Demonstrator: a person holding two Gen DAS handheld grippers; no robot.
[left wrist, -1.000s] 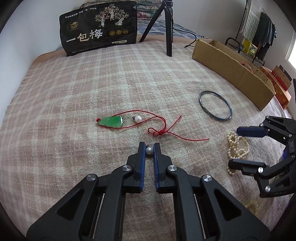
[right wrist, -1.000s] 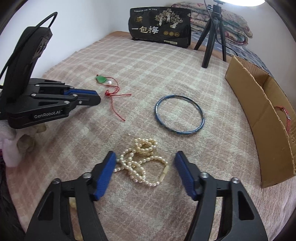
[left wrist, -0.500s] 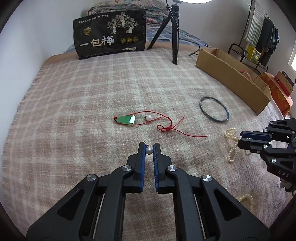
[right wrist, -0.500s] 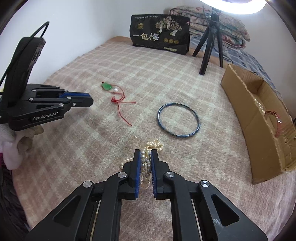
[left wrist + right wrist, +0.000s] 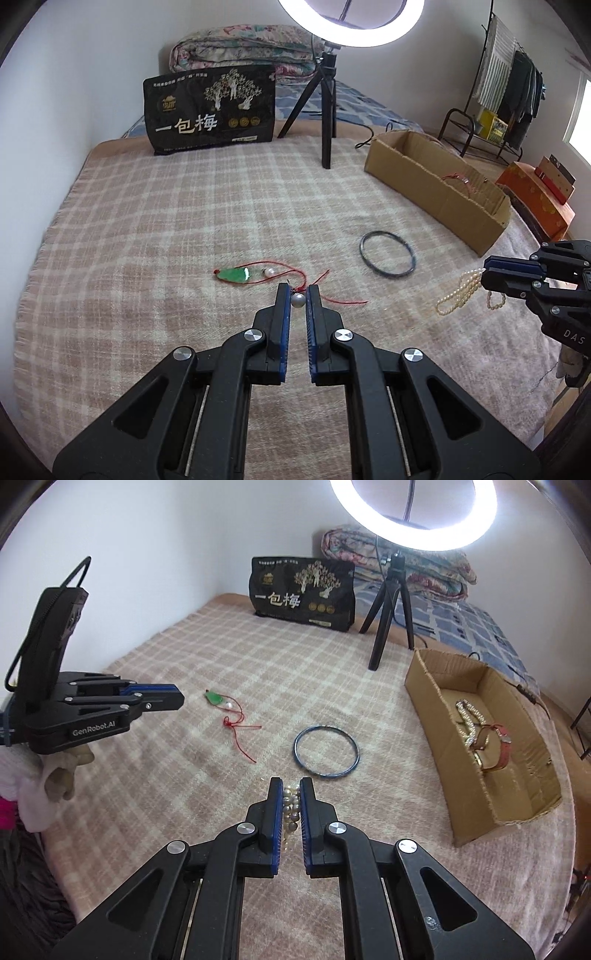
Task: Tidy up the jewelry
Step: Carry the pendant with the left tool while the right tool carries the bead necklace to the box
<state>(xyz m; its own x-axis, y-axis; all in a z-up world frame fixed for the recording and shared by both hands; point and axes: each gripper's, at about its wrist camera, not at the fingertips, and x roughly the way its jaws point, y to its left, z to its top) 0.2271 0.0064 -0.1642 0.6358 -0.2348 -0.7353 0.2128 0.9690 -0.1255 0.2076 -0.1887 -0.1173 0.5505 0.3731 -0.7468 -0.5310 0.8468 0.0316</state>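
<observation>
Blue-padded left gripper (image 5: 298, 295) is clamped on a single pearl (image 5: 297, 300); the right gripper (image 5: 291, 797) is pinched around a pearl necklace (image 5: 290, 808).

Pearl (image 5: 297, 300) in left gripper (image 5: 297, 295)

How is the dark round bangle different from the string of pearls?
The dark blue-grey metal bangle is one smooth, stiff ring; the cream pearl strand is many small beads on a floppy string. The bangle lies flat on the pink checked blanket, untouched; the pearls hang in loops, pinched in the right tool and lifted off the blanket. The bangle is dark, the pearls pale. Both are jewelry not yet in the brown cardboard box.
</observation>
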